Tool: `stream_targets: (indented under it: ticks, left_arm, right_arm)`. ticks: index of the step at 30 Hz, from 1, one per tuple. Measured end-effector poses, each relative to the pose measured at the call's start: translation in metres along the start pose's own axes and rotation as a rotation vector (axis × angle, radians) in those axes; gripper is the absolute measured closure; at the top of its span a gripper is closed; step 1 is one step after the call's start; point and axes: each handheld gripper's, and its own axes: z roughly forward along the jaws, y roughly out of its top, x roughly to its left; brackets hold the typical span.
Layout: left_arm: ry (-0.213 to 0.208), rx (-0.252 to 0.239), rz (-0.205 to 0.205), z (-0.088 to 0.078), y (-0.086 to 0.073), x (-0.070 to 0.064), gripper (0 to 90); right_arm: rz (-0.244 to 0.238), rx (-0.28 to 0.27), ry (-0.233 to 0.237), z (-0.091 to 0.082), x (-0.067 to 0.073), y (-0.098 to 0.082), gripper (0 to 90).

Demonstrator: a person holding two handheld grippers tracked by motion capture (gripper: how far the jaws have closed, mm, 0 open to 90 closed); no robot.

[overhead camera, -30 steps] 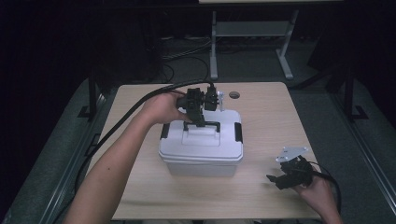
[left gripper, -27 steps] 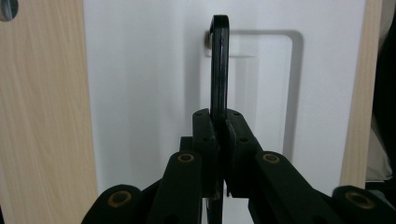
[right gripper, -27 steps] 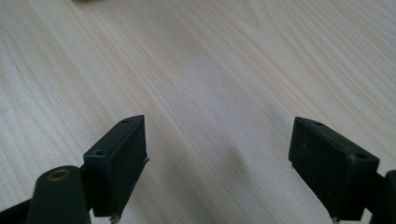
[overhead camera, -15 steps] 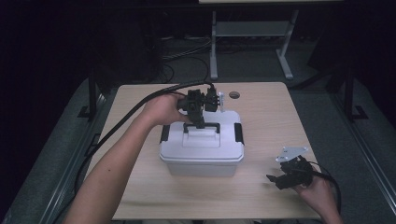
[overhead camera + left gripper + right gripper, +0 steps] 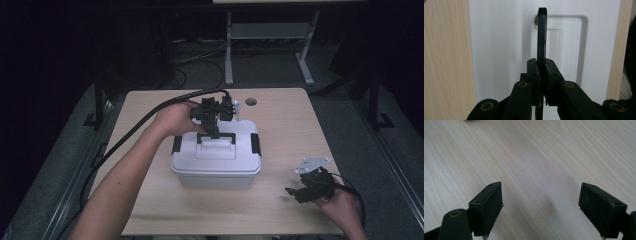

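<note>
A white plastic box (image 5: 216, 162) with black side latches stands in the middle of the table. Its black carry handle (image 5: 216, 138) is raised off the lid. My left gripper (image 5: 214, 131) reaches down from the far side and is shut on that handle. In the left gripper view the handle (image 5: 542, 35) runs upright between the two pads (image 5: 534, 72), over the white lid (image 5: 499, 45). My right gripper (image 5: 295, 192) rests low near the table's front right corner, open, with bare wood between its fingers (image 5: 487, 205).
The wooden table (image 5: 150, 200) has a round cable hole (image 5: 251, 101) near its far edge. A thick black cable (image 5: 125, 140) trails from the left gripper off the left side. A grey plate (image 5: 311, 164) tops the right gripper.
</note>
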Motion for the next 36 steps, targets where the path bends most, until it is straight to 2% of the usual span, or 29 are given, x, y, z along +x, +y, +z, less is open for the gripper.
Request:
stream_targets:
  ticks: [5, 11, 13, 15, 16, 17, 24, 29, 33, 36]
  left_arm:
    - [0.016, 0.002, 0.007, 0.0, -0.001, 0.0, 83.5]
    - [0.021, 0.007, 0.005, -0.001, -0.002, -0.001, 75.3]
    - [0.028, 0.002, 0.003, -0.002, -0.002, -0.002, 76.1]
    - [0.027, 0.001, 0.005, -0.002, -0.002, -0.002, 82.9]
    - [0.028, 0.002, 0.015, -0.002, -0.002, -0.002, 83.0]
    - [0.017, -0.001, 0.018, -0.002, -0.002, -0.002, 83.8]
    - [0.032, -0.006, 0.012, -0.002, -0.002, -0.001, 83.6]
    - [0.019, -0.019, 0.018, -0.002, -0.003, -0.004, 83.4]
    - [-0.008, -0.03, 0.018, -0.002, -0.005, -0.008, 70.8]
    - [-0.005, -0.027, 0.027, -0.004, -0.006, -0.012, 67.6]
  right_arm:
    - [0.0, -0.001, 0.002, 0.0, 0.0, 0.0, 18.7]
    - [-0.001, 0.002, 0.003, 0.001, 0.0, 0.0, 18.7]
    - [-0.001, 0.001, 0.002, 0.001, 0.0, 0.0, 18.7]
    - [0.0, 0.001, 0.002, 0.001, 0.0, 0.0, 18.7]
    - [-0.001, 0.001, 0.002, 0.0, 0.0, 0.0, 18.6]
    - [-0.001, 0.001, 0.002, 0.0, 0.0, 0.0, 18.7]
    - [-0.001, 0.002, 0.003, 0.001, 0.0, 0.0, 18.6]
    - [0.0, 0.0, 0.004, 0.001, 0.0, 0.001, 18.6]
    - [-0.001, 0.001, 0.001, 0.0, 0.0, 0.001, 18.6]
    - [0.001, -0.001, -0.001, -0.001, -0.001, 0.001, 18.6]
